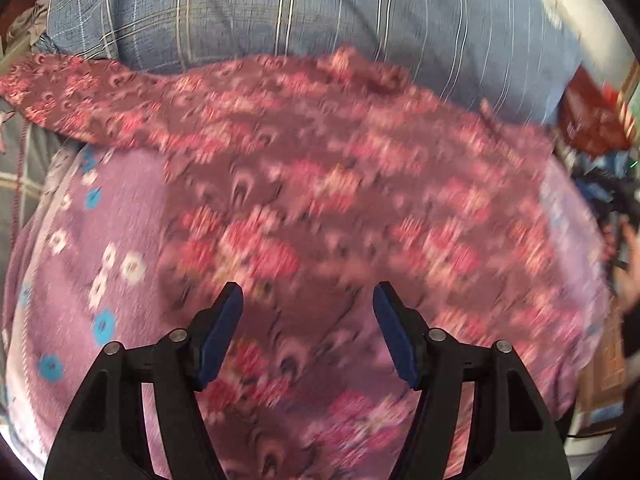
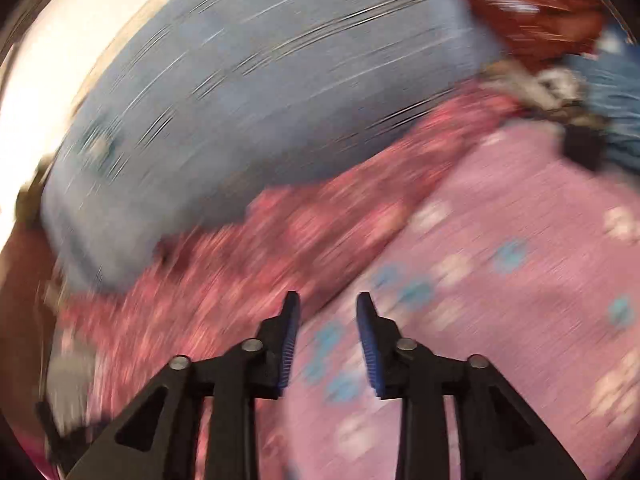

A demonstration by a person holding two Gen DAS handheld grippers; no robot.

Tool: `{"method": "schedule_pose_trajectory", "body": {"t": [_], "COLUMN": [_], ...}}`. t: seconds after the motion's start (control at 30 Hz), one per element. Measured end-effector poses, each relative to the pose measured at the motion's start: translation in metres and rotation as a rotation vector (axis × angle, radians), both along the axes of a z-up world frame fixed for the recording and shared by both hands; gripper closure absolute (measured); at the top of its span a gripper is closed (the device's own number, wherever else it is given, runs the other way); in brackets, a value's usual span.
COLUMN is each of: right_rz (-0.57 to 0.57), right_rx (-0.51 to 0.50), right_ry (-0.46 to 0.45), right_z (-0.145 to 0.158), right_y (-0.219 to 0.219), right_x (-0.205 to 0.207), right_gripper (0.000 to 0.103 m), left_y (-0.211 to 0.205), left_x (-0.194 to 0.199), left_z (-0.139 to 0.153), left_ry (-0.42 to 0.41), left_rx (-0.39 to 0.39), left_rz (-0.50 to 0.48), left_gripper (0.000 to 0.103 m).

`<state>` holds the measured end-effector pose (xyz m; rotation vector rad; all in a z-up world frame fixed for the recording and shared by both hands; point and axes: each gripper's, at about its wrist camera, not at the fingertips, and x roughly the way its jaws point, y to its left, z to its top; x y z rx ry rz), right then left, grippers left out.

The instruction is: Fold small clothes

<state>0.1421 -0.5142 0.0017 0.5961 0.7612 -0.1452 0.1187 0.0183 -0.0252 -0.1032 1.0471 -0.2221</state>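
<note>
A maroon garment with a pink flower print [image 1: 320, 184] lies spread over a purple bedsheet with white and blue flowers [image 1: 80, 248]. My left gripper [image 1: 308, 300] hovers above the garment's near part, open, with nothing between its blue pads. In the blurred right wrist view the same garment [image 2: 280, 236] runs across from lower left to upper right. My right gripper [image 2: 328, 308] stands open over the edge where garment meets bedsheet [image 2: 520, 240], holding nothing.
A blue-grey checked pillow [image 1: 300, 12] lies behind the garment, also the blue-grey pillow [image 2: 240, 100] in the right wrist view. Red and blue clothes [image 1: 592, 120] are piled at the right; a red and blue heap [image 2: 560, 20] sits at the upper right. A hand [image 1: 630, 272] shows at the right edge.
</note>
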Motion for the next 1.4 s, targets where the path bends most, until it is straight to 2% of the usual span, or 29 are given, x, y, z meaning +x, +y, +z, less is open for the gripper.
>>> {"method": "schedule_pose_trajectory", "body": {"t": [0.07, 0.13, 0.2, 0.27, 0.37, 0.47, 0.5, 0.53, 0.6, 0.77, 0.87, 1.07, 1.23, 1.4], "right_rz": [-0.152, -0.211, -0.226, -0.263, -0.319, -0.332, -0.322, -0.317, -0.311, -0.257, -0.184, -0.077, 0.115, 0.338], "right_rx": [0.023, 0.034, 0.039, 0.006, 0.036, 0.023, 0.017, 0.016, 0.004, -0.075, -0.125, -0.131, -0.129, -0.109], "right_ry": [0.019, 0.035, 0.052, 0.084, 0.121, 0.089, 0.079, 0.073, 0.050, -0.057, -0.085, -0.144, -0.170, -0.174], "right_z": [-0.001, -0.005, -0.011, -0.020, -0.038, -0.042, -0.041, -0.040, -0.034, 0.019, 0.049, 0.075, 0.082, 0.076], "right_y": [-0.051, -0.079, -0.098, -0.107, -0.123, -0.128, -0.130, -0.134, -0.133, -0.111, -0.080, 0.001, 0.111, 0.225], "right_x": [0.021, 0.045, 0.073, 0.102, 0.133, 0.147, 0.150, 0.151, 0.150, 0.127, 0.116, 0.105, 0.098, 0.112], "right_gripper": [0.066, 0.065, 0.059, 0.058, 0.057, 0.057, 0.069, 0.093, 0.095, 0.100, 0.100, 0.101, 0.101, 0.101], "left_y": [-0.004, -0.013, -0.022, -0.029, -0.037, -0.041, -0.041, -0.040, -0.037, -0.028, -0.025, -0.008, 0.009, 0.036], "left_x": [0.016, 0.040, 0.060, 0.077, 0.088, 0.100, 0.103, 0.106, 0.109, 0.112, 0.120, 0.128, 0.130, 0.129], "left_z": [0.007, 0.009, 0.008, 0.005, 0.003, -0.002, -0.003, -0.004, -0.006, -0.006, -0.008, -0.015, -0.017, -0.004], "left_ry": [-0.017, -0.020, -0.018, -0.009, -0.011, -0.020, -0.021, -0.021, -0.028, -0.061, -0.048, 0.036, 0.076, 0.054], "left_rx": [-0.033, -0.047, -0.063, -0.085, -0.093, -0.083, -0.089, -0.098, -0.100, -0.073, -0.053, -0.081, -0.064, -0.056], "left_rz": [0.009, 0.015, 0.020, 0.017, -0.003, -0.021, -0.022, -0.023, -0.014, 0.026, 0.045, 0.075, 0.109, 0.166], "left_gripper": [0.036, 0.036, 0.036, 0.036, 0.036, 0.036, 0.036, 0.036, 0.036, 0.036, 0.036, 0.036, 0.036, 0.036]}}
